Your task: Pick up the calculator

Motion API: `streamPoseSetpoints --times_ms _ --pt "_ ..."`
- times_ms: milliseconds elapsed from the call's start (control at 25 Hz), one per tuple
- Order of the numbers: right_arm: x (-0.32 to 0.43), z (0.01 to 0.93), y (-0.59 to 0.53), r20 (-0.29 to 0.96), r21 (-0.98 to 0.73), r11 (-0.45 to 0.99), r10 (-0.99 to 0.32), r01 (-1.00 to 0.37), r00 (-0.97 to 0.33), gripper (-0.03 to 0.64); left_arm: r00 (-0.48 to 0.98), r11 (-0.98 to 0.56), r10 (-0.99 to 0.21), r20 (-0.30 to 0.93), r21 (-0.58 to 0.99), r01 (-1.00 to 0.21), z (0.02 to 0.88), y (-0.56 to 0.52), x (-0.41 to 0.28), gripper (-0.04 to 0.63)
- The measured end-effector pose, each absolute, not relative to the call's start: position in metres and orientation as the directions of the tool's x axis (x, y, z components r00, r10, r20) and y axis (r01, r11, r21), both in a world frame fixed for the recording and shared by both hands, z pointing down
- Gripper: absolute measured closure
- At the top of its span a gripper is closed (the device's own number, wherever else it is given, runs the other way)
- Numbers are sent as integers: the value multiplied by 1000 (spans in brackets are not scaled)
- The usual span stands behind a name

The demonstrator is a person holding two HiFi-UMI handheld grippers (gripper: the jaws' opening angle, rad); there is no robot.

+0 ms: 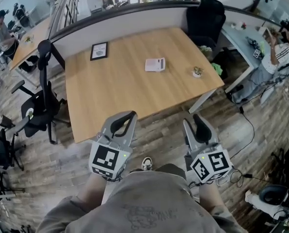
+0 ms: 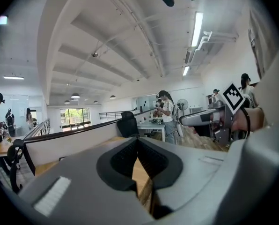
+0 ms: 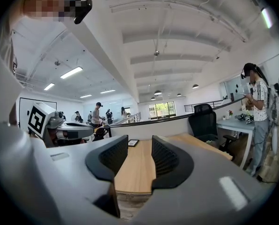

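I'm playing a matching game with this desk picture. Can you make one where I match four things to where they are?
Things:
1. calculator
2. picture frame
3. small potted plant
4. black office chair

Places:
A. on the floor, left of the wooden table
B. near the table's right edge
C. at the table's far left
D. mid-table, toward the far side

Pairs: 1-D, 2-C, 3-B, 4-A

Head view looks steeply down on the light wooden worktop [image 1: 120, 86]; both gripper views face it level, nearby.
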State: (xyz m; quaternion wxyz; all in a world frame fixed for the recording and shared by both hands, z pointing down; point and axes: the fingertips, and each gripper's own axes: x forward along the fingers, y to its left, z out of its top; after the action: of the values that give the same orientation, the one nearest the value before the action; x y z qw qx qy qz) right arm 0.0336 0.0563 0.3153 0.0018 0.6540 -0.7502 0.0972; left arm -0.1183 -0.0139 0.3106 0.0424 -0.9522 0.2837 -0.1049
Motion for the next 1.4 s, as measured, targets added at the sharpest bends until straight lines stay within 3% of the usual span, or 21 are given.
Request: streamPoseSetpoints --times_ms 560,1400 --pt "79 340 -11 164 -157 139 -973 -978 -165 476 802 -825 -564 195 -140 -547 325 -76 -76 594" --pt "197 374 -241 222 -318 321 -890 -892 -399 476 684 -736 -674 279 -169 -656 338 -264 50 594"
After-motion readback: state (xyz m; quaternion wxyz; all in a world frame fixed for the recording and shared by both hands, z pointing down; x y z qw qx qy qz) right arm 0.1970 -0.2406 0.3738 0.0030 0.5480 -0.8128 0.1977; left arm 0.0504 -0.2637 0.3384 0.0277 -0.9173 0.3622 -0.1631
